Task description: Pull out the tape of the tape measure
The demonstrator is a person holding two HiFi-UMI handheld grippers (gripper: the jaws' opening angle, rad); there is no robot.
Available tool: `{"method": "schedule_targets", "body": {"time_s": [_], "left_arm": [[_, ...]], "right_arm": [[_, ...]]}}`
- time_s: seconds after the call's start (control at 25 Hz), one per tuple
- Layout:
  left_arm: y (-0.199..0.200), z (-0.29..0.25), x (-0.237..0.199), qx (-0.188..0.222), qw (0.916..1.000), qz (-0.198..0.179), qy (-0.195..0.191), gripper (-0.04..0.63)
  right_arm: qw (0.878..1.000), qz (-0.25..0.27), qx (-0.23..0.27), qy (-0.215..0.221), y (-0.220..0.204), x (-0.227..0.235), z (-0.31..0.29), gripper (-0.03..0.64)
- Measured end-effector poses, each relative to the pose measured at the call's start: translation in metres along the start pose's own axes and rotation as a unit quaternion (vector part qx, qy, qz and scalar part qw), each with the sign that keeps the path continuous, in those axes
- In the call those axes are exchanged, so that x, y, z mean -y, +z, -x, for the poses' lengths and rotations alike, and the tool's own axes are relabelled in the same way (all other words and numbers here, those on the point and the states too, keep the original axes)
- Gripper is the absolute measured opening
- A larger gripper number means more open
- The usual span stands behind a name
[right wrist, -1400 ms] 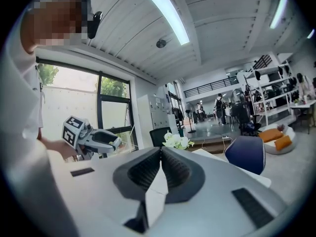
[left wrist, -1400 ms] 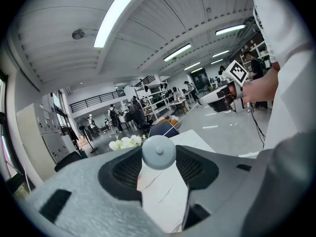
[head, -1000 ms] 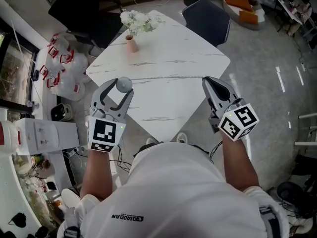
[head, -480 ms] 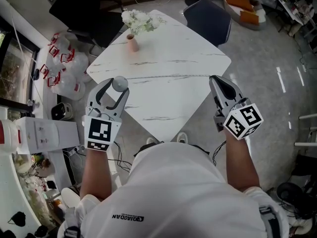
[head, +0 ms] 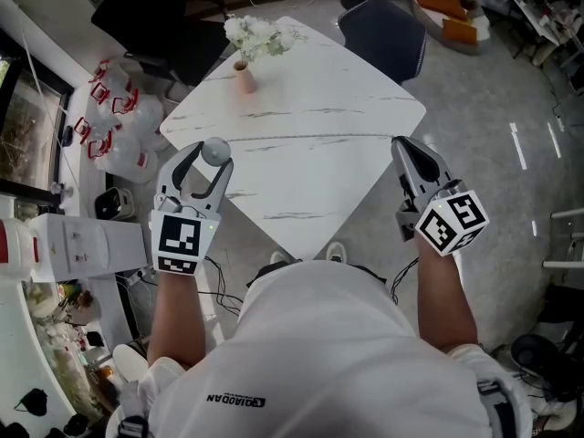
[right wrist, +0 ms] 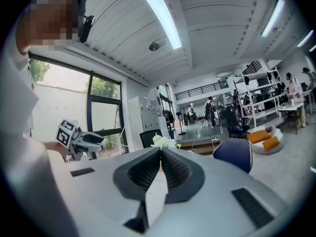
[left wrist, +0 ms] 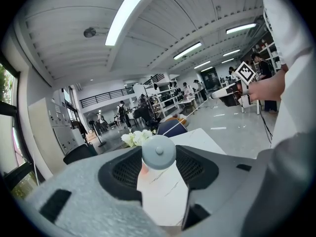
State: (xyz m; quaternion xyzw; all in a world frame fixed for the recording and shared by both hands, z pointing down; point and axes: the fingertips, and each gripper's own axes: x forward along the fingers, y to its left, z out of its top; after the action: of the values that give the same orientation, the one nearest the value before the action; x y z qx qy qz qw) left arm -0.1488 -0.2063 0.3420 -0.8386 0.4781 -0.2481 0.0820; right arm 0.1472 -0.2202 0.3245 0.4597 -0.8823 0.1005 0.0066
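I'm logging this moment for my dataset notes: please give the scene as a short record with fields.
setting: white marble table, person standing at its near corner
left tongs: shut on a round grey tape measure
right tongs: shut on the end of the tape
tape: thin line stretched between the two tongs, over the table
also on table: pink vase with white flowers, far side
task stage: tape already drawn out across the table

The table [head: 310, 80] looks glossy, marble-veined; the tape measure [head: 215, 150] matt plastic.
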Motion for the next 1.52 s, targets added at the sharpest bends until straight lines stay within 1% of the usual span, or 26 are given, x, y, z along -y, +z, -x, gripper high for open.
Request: {"method": "schedule_targets", "body": {"time_s": [0.32, 0.56, 0.8, 0.96, 1.12, 1.28, 1.52], "left_arm": [[-0.001, -0.002, 0.011, -0.001, 0.9999, 0.002, -0.013, 0.222], [-0.005, -0.002, 0.011, -0.006, 0.9999, 0.006, -0.014, 0.222], [-0.016, -0.006, 0.012, -0.016, 0.9996, 0.013, -0.018, 0.222], [-0.040, -0.019, 0.023, -0.037, 0.9982, 0.029, -0.036, 0.222], [-0.077, -0.035, 0.040, -0.072, 0.9944, 0.052, -0.057, 0.222], [-0.116, -0.054, 0.058, -0.107, 0.9881, 0.075, -0.081, 0.222], [-0.173, -0.073, 0.084, -0.157, 0.9765, 0.096, -0.112, 0.222]], "right_arm": [[1.000, -0.002, -0.005, 0.019, -0.004, -0.017, -0.004, 0.014], [1.000, -0.005, -0.006, 0.018, -0.006, -0.016, -0.005, 0.014], [1.000, 0.002, -0.026, 0.012, -0.020, -0.016, -0.008, 0.014], [0.999, -0.009, -0.051, 0.000, -0.045, -0.007, -0.012, 0.015], [0.995, -0.017, -0.094, -0.013, -0.086, 0.003, -0.019, 0.014], [0.989, -0.020, -0.144, -0.026, -0.134, 0.013, -0.024, 0.015], [0.979, -0.037, -0.195, -0.037, -0.191, 0.023, -0.031, 0.015]]}}
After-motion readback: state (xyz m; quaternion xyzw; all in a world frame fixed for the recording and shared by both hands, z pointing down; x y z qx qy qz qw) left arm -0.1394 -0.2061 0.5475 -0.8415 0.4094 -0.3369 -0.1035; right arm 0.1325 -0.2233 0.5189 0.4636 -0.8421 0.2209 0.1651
